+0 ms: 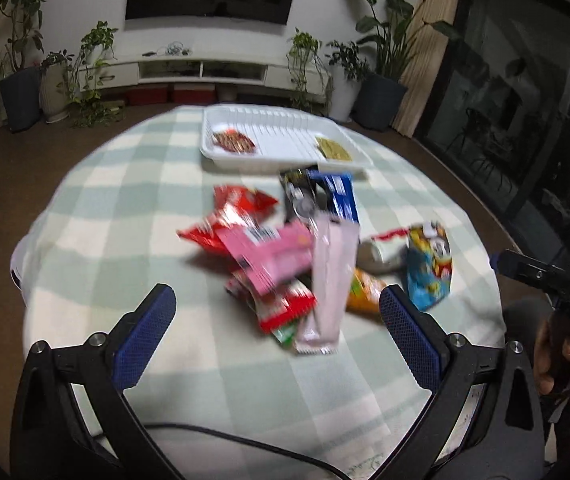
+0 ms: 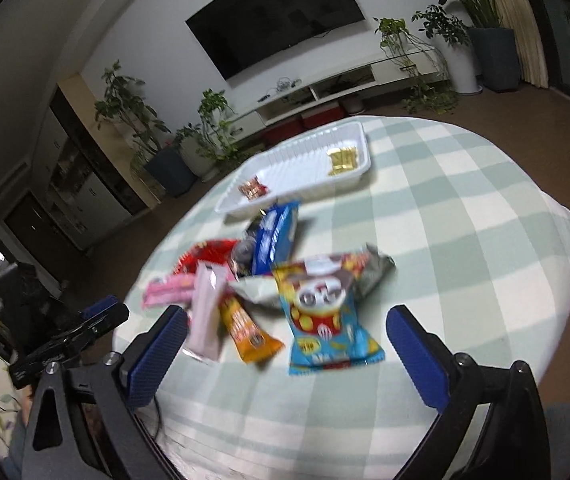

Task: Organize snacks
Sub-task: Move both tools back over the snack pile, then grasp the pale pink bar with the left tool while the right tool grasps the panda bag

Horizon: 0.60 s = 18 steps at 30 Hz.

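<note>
Sorting from pile to tray, by my reading: two packets are already in the tray, the rest lie heaped, so the step in hand is picking the next one. Left wrist view: left gripper [image 1: 277, 332] hangs over the near surface [image 1: 97, 216], fingers [image 1: 145, 336] spread wide, nothing between them and touching nothing. Pile [image 1: 309, 256] sits just ahead; a pale pink stick [image 1: 329, 292] lies nearest on top, between the fingers' lines. White tray [image 1: 281, 160] stands beyond the pile, holding a red packet [image 1: 233, 141] at its left end and a gold packet [image 1: 333, 148] at its right. Right wrist view: right gripper [image 2: 285, 352] is likewise spread and empty, with a blue bag [image 2: 329, 320] directly ahead and an orange bar [image 2: 249, 332] beside it. Next move likely calls for lowering onto one top-lying packet and closing on it alone; overlapping wrappers could drag along. Frames are blurred; labels unreadable.
</note>
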Motion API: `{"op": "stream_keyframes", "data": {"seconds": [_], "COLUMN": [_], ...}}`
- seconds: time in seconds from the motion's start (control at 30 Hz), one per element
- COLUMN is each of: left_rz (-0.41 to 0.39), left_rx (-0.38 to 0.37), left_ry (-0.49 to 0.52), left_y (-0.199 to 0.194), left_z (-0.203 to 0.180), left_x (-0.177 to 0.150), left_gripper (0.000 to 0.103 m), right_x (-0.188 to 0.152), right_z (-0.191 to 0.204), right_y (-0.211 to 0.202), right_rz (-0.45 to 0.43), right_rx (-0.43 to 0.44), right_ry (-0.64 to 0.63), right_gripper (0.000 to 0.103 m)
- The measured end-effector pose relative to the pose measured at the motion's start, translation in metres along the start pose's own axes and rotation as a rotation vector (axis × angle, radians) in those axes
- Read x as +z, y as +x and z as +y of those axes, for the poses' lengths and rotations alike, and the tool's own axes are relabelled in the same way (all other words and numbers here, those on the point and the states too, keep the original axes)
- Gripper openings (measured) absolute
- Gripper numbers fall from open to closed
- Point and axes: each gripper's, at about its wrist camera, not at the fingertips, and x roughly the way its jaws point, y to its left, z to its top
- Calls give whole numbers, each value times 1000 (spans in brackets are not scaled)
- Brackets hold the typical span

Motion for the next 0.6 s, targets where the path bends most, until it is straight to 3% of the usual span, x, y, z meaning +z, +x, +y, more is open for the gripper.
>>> {"op": "stream_keyframes", "data": {"seconds": [0.27,0.43,0.5,0.6], "left_rz": [10,63,77,82], "left_rx": [-41,-71,-80,-105], "left_ry": [86,99,102,112], "left_y": [21,46,50,53], "left_z": [-33,-37,-40,-45], "left_x": [-4,8,12,15], "left_gripper": [99,65,58,56], "right_x": [-34,-37,-35,-36], "right_z": [9,4,4,6], "right_y": [12,13,10,8], "right_rz": [59,70,52,41], "right_rx": [-46,-79,-97,-107], "right_ry": [-26,-8,-24,-45], "right_gripper": [94,86,82,76]}}
